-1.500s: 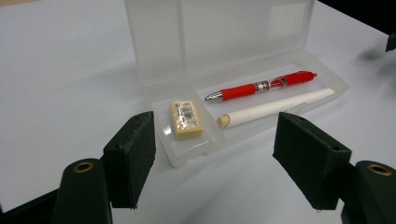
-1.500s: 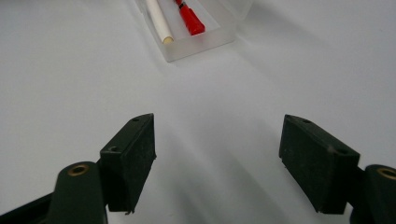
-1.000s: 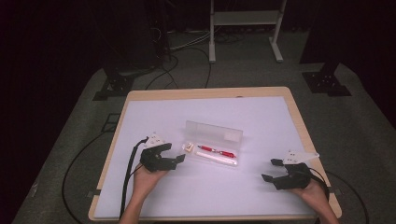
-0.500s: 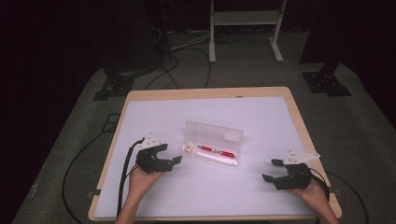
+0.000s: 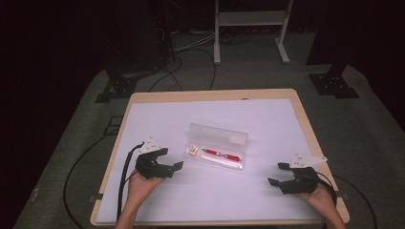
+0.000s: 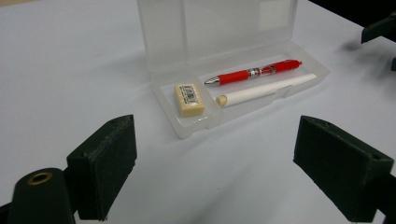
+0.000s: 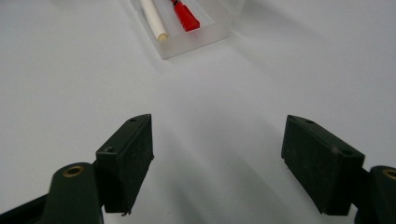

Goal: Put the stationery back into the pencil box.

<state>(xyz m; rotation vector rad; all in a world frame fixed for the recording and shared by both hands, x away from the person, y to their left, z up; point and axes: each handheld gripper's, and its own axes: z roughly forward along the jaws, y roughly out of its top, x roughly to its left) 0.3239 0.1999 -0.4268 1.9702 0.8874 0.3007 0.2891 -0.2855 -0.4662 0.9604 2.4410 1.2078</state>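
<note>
Table (image 5: 157, 114): L tool (image 5: 170, 159) backed off pencil case (image 5: 217, 152); R tool (image 5: 278, 174) same.

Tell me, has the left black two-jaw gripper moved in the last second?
Yes. In the high view the left black two-jaw gripper has pulled back toward the table's near edge, away from the clear plastic pencil case, which stayed put.

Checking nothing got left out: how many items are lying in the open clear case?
3. An eraser sits in the small end compartment; a red pen and a white stick lie side by side in the long one. Nothing appears hidden.
</note>
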